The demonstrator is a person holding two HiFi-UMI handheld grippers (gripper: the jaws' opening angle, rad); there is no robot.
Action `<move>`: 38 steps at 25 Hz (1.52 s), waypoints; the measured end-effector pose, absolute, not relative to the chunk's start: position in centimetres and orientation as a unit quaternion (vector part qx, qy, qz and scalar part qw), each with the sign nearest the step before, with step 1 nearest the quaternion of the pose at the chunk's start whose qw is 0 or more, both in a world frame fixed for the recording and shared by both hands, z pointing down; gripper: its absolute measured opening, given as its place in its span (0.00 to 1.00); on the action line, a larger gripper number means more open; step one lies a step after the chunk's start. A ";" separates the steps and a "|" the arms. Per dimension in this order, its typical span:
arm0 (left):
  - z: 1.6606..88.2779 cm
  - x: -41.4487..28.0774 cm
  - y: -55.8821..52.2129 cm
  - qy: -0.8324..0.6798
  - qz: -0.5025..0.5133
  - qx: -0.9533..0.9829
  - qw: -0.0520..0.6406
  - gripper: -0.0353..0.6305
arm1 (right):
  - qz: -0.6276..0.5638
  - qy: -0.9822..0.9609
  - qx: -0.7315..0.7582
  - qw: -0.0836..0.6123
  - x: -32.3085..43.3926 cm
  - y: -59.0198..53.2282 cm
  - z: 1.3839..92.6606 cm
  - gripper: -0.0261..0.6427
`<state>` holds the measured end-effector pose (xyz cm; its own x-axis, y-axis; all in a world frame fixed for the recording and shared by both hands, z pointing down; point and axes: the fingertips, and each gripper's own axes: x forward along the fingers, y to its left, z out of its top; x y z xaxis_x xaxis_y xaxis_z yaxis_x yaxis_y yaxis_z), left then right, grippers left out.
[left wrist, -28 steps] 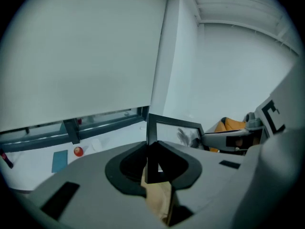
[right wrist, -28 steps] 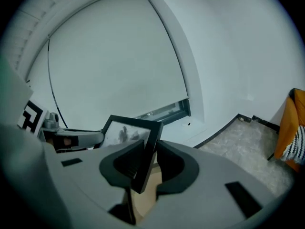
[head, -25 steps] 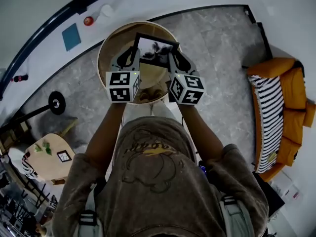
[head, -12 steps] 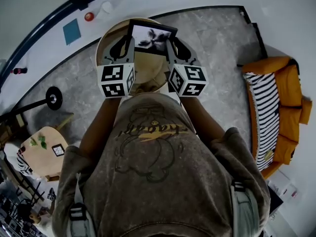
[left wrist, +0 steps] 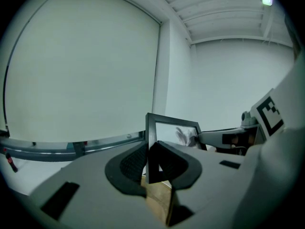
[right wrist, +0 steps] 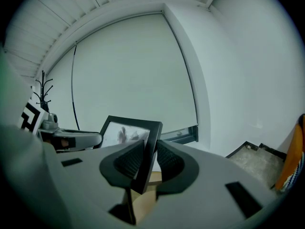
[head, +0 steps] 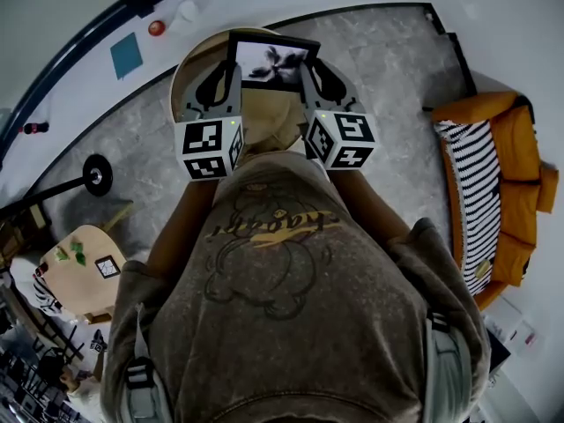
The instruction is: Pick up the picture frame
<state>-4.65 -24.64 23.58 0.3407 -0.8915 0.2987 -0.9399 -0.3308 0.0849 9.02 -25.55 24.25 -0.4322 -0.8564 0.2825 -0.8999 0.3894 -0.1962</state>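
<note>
Nearest: left gripper [left wrist: 152, 165] with jaws narrowly parted, clamped on the left upright of the black rectangular picture frame [left wrist: 174, 132]. Right gripper [right wrist: 145, 165] likewise pinching the right upright, there slightly tilted between the jaws. Keep both squeezes equal and both hands level, so as not to twist or drop the frame. Lift straight, without hurry. Beyond: frame held upright over the far edge of the round wooden bench [head: 182, 79], seemingly clear of its top. No box, bowl or other container to be made out on the bench.
</note>
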 end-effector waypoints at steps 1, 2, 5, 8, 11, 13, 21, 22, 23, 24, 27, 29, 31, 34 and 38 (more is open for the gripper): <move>23.6 -4.7 -24.6 -0.566 0.099 0.809 0.123 0.18 | 0.160 -0.831 0.528 0.068 9.0 -25.5 24.2 0.19; 23.7 -4.8 -24.5 -0.566 0.099 0.809 0.123 0.18 | 0.159 -0.832 0.527 0.068 8.9 -25.5 24.2 0.19; 23.7 -5.0 -24.4 -0.566 0.100 0.809 0.123 0.18 | 0.157 -0.833 0.527 0.067 8.7 -25.3 24.2 0.19; 23.8 -5.2 -24.2 -0.566 0.100 0.808 0.124 0.18 | 0.156 -0.833 0.527 0.067 8.5 -25.1 24.2 0.18; 24.0 -5.3 -24.0 -0.567 0.100 0.808 0.128 0.18 | 0.157 -0.833 0.526 0.067 8.3 -24.9 24.3 0.18; 23.9 -5.4 -23.9 -0.567 0.100 0.808 0.129 0.18 | 0.157 -0.834 0.525 0.067 8.2 -24.8 24.2 0.18; 23.7 -5.8 -23.4 -0.566 0.100 0.809 0.128 0.18 | 0.155 -0.835 0.523 0.068 7.8 -24.3 24.0 0.18; 23.7 -5.9 -23.3 -0.565 0.100 0.809 0.128 0.18 | 0.154 -0.835 0.523 0.068 7.8 -24.3 24.0 0.18; 23.7 -5.9 -23.3 -0.565 0.100 0.809 0.128 0.18 | 0.154 -0.835 0.523 0.068 7.7 -24.3 23.9 0.18; 23.7 -6.0 -23.3 -0.565 0.100 0.809 0.129 0.18 | 0.154 -0.835 0.523 0.067 7.6 -24.2 23.9 0.18; 23.9 -6.3 -23.1 -0.565 0.101 0.809 0.130 0.18 | 0.156 -0.835 0.524 0.068 7.4 -24.0 24.1 0.18; 24.1 -6.4 -23.1 -0.564 0.102 0.809 0.131 0.18 | 0.158 -0.834 0.524 0.069 7.2 -23.8 24.3 0.18; 24.2 -6.5 -22.9 -0.563 0.102 0.809 0.132 0.18 | 0.159 -0.833 0.525 0.070 7.1 -23.7 24.4 0.18; 24.3 -6.5 -22.8 -0.562 0.102 0.810 0.134 0.18 | 0.159 -0.832 0.526 0.072 7.1 -23.5 24.5 0.18; 24.4 -6.4 -22.9 -0.560 0.102 0.811 0.135 0.18 | 0.159 -0.831 0.528 0.074 7.2 -23.6 24.6 0.18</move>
